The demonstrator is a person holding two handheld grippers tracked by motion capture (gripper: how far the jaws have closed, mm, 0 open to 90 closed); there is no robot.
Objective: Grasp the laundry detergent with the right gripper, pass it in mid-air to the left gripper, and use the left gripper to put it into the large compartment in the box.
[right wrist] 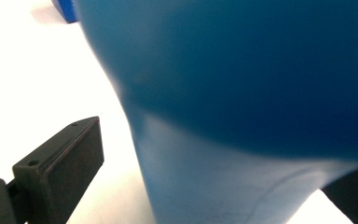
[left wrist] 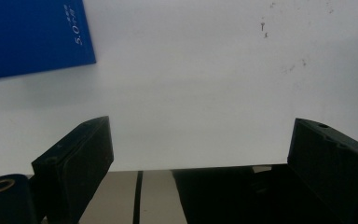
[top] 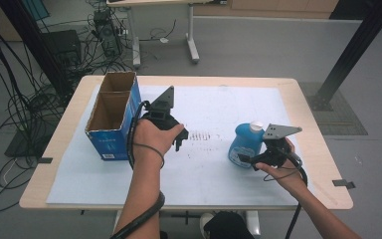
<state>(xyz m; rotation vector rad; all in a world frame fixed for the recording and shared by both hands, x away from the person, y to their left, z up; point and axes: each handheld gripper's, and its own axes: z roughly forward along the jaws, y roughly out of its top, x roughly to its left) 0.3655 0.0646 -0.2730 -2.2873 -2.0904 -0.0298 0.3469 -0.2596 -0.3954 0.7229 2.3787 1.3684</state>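
Observation:
A blue bottle point(top: 245, 141) with a white cap point(top: 256, 126) stands on the white sheet point(top: 214, 99) at the right. My right gripper point(top: 247, 159) sits low against its near side. In the right gripper view the bottle point(right wrist: 242, 93) lies between the jaws, with a gap showing between it and the left jaw, so the right gripper point(right wrist: 209, 158) is open around it. My left gripper point(top: 179, 143) hovers beside an open-topped blue cardboard box point(top: 112, 119). Its jaws are wide apart in the left gripper view, with nothing between them, and the left gripper point(left wrist: 200, 140) looks down on bare sheet.
A corner of the blue box point(left wrist: 32, 37) shows at the upper left of the left gripper view. The wooden table point(top: 306, 114) rims the sheet. Faint dark marks point(top: 201, 135) lie mid-sheet. Cables and a black stand crowd the floor to the left.

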